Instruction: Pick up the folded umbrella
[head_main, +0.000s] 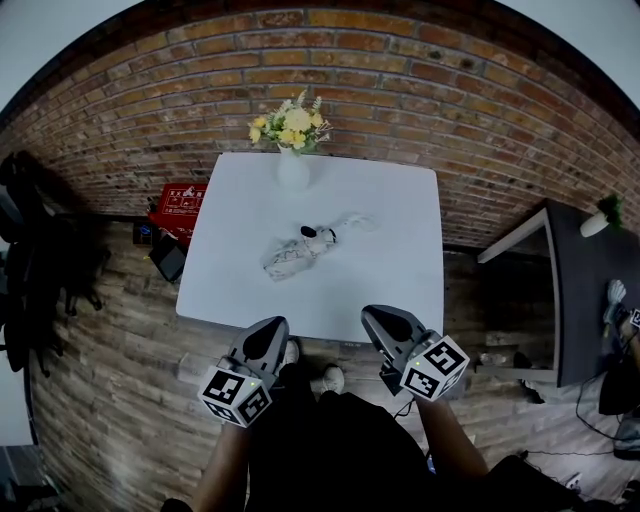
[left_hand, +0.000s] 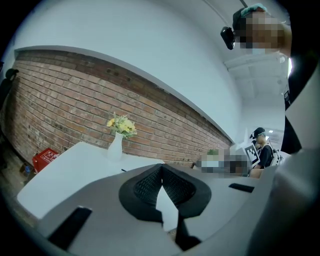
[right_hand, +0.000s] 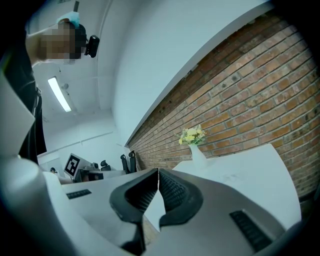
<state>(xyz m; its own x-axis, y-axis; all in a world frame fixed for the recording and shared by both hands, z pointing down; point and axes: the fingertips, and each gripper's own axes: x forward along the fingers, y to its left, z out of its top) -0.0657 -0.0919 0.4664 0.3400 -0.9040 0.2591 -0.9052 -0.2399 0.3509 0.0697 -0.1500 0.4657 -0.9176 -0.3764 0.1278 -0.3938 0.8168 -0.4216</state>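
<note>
1. The left gripper (head_main: 268, 338) and right gripper (head_main: 388, 322) are hovering side by side at the near edge of the table (head_main: 400, 250), both aiming roughly level across it, probably staging for the reach.
2. Both pairs of jaws are pressing tip to tip with nothing between them, so they will need opening before any grab.
3. The folded umbrella (head_main: 298, 252) is lying slantwise mid-table, well apart from both grippers and untouched.
4. The vase (head_main: 292, 168) of flowers is standing at the far edge by the brick wall (head_main: 400, 90), likely clear of the reach path.
</note>
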